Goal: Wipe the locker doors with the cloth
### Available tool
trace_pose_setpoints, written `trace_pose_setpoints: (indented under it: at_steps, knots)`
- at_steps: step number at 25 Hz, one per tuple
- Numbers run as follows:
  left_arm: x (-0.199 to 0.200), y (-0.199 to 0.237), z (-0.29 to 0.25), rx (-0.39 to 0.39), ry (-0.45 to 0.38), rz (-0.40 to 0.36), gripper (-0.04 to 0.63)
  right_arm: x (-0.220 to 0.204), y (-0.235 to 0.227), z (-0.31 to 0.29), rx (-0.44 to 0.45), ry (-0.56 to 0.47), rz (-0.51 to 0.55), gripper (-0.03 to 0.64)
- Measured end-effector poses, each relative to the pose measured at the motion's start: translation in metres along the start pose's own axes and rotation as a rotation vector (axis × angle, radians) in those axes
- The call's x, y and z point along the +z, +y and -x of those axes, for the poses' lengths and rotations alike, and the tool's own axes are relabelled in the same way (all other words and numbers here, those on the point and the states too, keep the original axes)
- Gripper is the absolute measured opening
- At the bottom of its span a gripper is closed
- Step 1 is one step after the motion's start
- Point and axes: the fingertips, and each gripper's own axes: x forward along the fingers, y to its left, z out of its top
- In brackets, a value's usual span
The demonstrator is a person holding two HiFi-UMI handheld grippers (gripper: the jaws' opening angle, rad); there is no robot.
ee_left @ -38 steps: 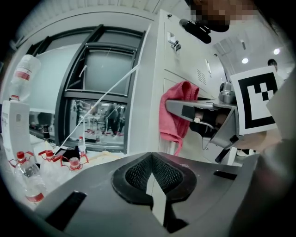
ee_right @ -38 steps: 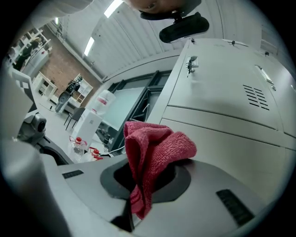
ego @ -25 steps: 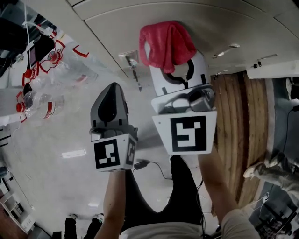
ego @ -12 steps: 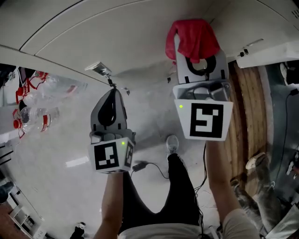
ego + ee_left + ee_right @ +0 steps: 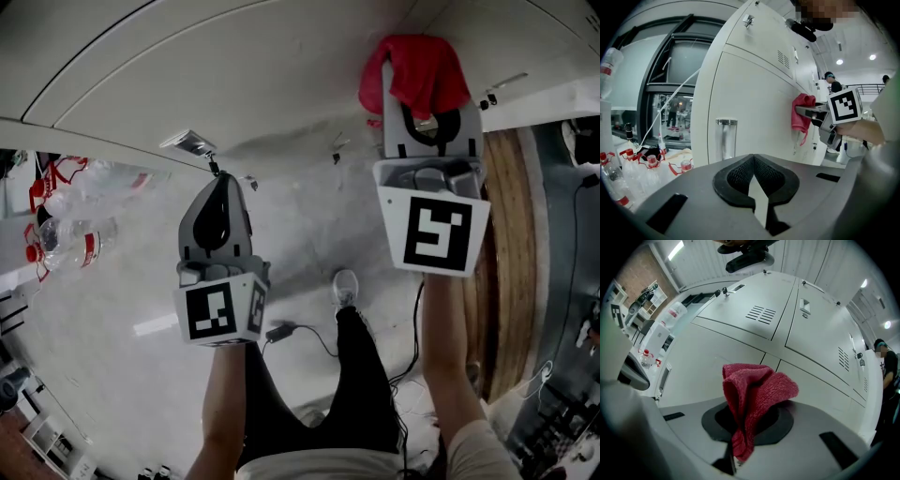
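White locker doors (image 5: 717,352) shut, right gripper (image 5: 419,101) jaws clamping red cloth (image 5: 417,64) — left gripper (image 5: 217,187) jaws closed, empty.

Pale glossy floor (image 5: 122,319); clear red-capped bottles (image 5: 64,236) at nine o'clock; black cable and adapter (image 5: 279,332) at centre beside a shoe (image 5: 345,286); wooden strip (image 5: 506,253) at three o'clock.

A pale floor (image 5: 122,309) is bordered by wood planking (image 5: 511,216) on the right; a dark-framed window (image 5: 686,65) is seen left, ceiling lights (image 5: 840,61) far right.
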Motion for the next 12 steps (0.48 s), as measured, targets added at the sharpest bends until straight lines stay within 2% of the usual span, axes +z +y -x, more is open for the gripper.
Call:
trace_pose_setpoints:
  at_steps: [5, 8, 10, 12]
  knots:
    - [-0.004, 0.005, 0.006, 0.015, 0.0, 0.003, 0.017, 0.0, -0.001, -0.001, -0.011, 0.005, 0.007, 0.031]
    - [-0.007, 0.012, 0.012, 0.032, 0.001, 0.012, 0.017, 0.009, 0.006, 0.004, -0.011, -0.008, -0.031, 0.031]
    - [-0.009, 0.018, 0.017, 0.048, 0.0, 0.024, 0.017, 0.02, 0.027, 0.014, 0.028, -0.031, -0.059, 0.031]
    - [-0.011, 0.024, 0.022, 0.063, -0.002, 0.034, 0.017, 0.03, 0.06, 0.025, 0.104, -0.046, -0.063, 0.031]
